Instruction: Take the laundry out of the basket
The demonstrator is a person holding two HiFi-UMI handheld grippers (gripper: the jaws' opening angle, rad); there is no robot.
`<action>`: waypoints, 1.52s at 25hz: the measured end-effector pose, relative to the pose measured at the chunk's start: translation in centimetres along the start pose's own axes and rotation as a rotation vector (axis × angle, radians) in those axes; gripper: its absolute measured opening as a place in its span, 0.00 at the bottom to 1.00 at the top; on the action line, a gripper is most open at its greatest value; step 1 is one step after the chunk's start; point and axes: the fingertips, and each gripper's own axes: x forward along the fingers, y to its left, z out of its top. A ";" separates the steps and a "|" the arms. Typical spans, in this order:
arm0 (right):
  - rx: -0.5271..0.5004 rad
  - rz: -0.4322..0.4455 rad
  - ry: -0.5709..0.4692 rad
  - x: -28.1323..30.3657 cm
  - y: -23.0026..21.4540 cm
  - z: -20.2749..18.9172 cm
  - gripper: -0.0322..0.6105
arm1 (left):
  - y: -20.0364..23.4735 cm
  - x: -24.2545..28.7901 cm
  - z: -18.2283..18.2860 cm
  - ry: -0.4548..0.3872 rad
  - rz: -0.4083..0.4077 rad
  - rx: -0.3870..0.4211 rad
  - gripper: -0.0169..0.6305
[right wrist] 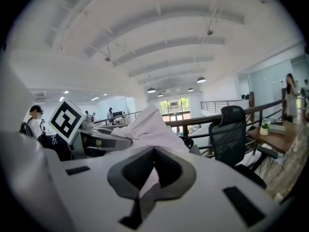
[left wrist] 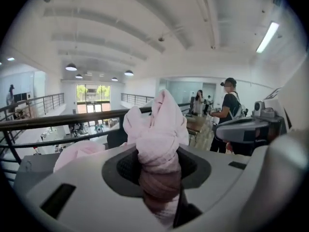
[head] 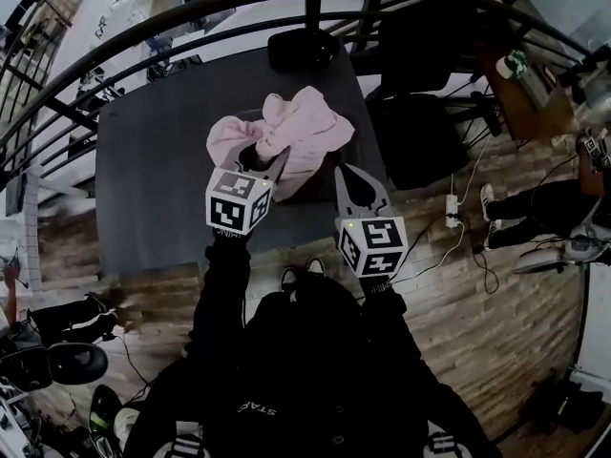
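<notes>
A pale pink garment [head: 296, 127] hangs bunched above the dark table [head: 153, 179]. My left gripper [head: 272, 165] is shut on a twisted fold of it, and in the left gripper view the pink cloth [left wrist: 159, 129] rises out from between the pads. At the garment's right edge my right gripper [head: 341, 172] has its jaws closed to a thin slit. In the right gripper view a pale strip of the cloth [right wrist: 149, 124] shows in that slit of the right gripper [right wrist: 149, 175]. I cannot make out a basket under the garment.
A curved black railing [head: 191, 8] runs behind the table. Black office chairs [head: 415, 132] stand at its far right corner, and a power strip with cables [head: 452, 210] lies on the wooden floor. A person's legs [head: 535, 213] are at the right, and another person [left wrist: 231, 115] stands further off.
</notes>
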 end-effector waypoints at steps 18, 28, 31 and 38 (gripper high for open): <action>-0.107 0.018 -0.240 -2.8 4.9 8.7 0.07 | -1.0 -11.6 8.3 -0.426 0.263 -0.132 0.25; -0.144 0.011 -0.313 -3.9 6.8 11.2 0.07 | -1.3 -15.1 10.8 -0.530 0.333 -0.103 0.25; -0.149 0.001 -0.329 -4.2 6.7 11.7 0.07 | -1.9 -15.1 11.2 -0.544 0.349 -0.091 0.25; -0.147 -0.015 -0.333 -4.6 5.9 11.5 0.07 | -2.5 -14.5 10.7 -0.541 0.358 -0.080 0.25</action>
